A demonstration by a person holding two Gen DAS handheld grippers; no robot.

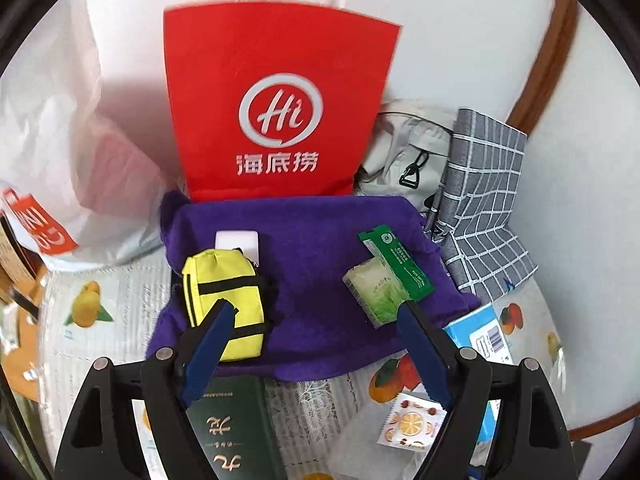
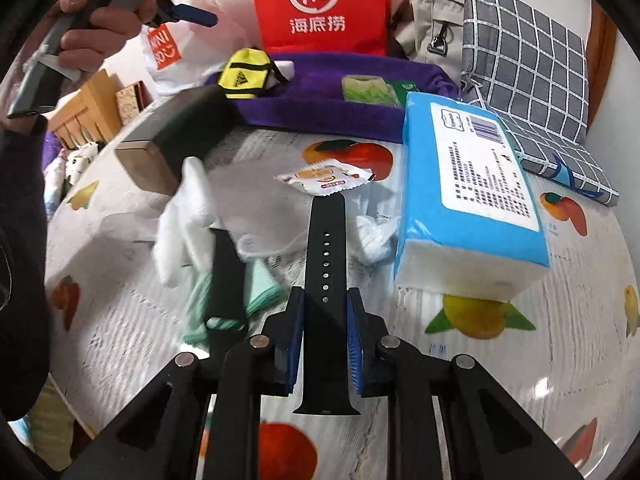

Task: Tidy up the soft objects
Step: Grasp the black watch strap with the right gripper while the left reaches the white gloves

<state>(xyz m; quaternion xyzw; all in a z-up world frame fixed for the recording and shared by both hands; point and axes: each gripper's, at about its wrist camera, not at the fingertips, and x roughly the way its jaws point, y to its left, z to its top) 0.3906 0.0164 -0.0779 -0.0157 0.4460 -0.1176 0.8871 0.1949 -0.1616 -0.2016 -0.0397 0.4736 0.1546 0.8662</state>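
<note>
Between the closed jaws of the right gripper [image 2: 325, 308], the black watch strap [image 2: 325, 264] is being held above the worktop [image 2: 520, 380], its tip pointing to 12 o'clock. Slippage is being risked by the narrow edge grip. The left gripper [image 1: 316, 308] is being held wide open and empty over the purple towel [image 1: 312, 248].

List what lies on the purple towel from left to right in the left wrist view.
Yellow pouch with a white card tucked behind its top, then the green tissue pack, then the green sachet overlapping its right side; all rest on the purple towel.
</note>
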